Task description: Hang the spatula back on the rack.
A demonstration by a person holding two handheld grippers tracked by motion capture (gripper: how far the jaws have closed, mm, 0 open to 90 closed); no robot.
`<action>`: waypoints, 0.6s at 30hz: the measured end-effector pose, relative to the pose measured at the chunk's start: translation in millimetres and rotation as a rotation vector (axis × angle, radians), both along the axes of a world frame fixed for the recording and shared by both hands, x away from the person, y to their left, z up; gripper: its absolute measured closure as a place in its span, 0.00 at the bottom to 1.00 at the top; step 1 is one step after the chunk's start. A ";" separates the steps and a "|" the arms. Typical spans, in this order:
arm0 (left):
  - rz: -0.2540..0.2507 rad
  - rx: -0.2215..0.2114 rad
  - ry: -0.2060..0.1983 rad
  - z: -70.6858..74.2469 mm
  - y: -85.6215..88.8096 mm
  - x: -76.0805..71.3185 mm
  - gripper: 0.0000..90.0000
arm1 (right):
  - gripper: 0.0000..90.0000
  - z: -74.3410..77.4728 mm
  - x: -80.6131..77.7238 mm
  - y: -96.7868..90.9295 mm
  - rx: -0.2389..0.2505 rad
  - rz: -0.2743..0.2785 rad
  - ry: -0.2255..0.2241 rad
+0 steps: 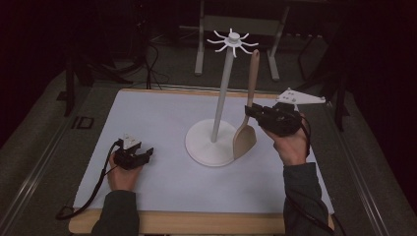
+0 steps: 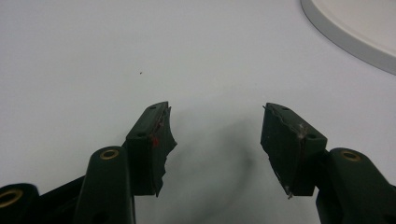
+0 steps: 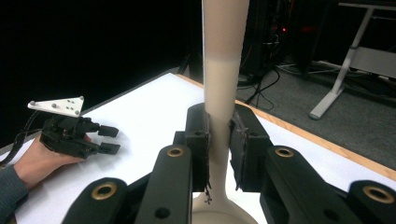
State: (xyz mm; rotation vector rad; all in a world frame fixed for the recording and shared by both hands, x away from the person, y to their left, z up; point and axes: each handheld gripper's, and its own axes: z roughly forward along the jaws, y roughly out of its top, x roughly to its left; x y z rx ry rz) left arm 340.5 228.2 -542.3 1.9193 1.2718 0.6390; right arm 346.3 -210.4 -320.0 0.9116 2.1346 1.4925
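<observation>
A beige spatula [image 1: 248,110] is pinched upright by the right gripper [image 1: 252,112] beside the white hook stand [image 1: 216,125]; its blade is lowered to the stand's base. The left gripper [image 1: 146,156] is rested on the white table [image 1: 157,118], its jaws spread apart with nothing between them.

No readable text, label or number anywhere.

Dim lab/workshop, white work table [image 1: 147,128], floor cables [image 1: 147,69], metal desk legs [image 1: 199,54].

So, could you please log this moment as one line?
right gripper: shut on spatula, upright beside rack | left gripper: open, empty, on table
</observation>
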 end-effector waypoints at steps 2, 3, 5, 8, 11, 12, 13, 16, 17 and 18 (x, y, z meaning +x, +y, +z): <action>0.000 0.000 -0.001 0.0 0.0 0.0 0.47 | 0.87 -0.1 1.2 0.7 0.000 0.002 0.005; 0.000 0.000 -0.001 0.0 0.0 0.0 0.47 | 0.87 -0.3 1.9 1.0 0.001 0.004 0.006; 0.000 -0.001 -0.001 -0.1 0.0 0.1 0.47 | 0.87 -0.5 3.2 1.7 0.002 0.007 0.011; 0.000 -0.001 0.001 0.0 0.1 0.1 0.47 | 0.87 -0.1 5.5 3.4 0.003 0.009 0.017; 0.000 0.000 0.001 0.0 0.1 0.2 0.47 | 0.87 1.0 8.1 6.7 0.000 0.012 0.020; 0.000 0.000 0.001 0.0 0.1 0.2 0.47 | 0.87 1.2 9.0 7.6 -0.002 0.013 0.019; 0.000 -0.001 0.001 0.0 0.1 0.1 0.47 | 0.87 1.2 9.7 8.6 -0.003 0.013 0.022; 0.000 -0.002 0.000 -0.1 0.0 0.1 0.47 | 0.87 0.9 11.7 11.1 -0.004 0.015 0.025; 0.000 -0.001 0.001 0.0 0.1 0.0 0.47 | 0.87 0.7 12.1 11.8 -0.006 0.017 0.027; 0.000 -0.001 0.001 0.0 0.1 0.0 0.47 | 0.87 0.4 12.7 12.5 -0.008 0.017 0.029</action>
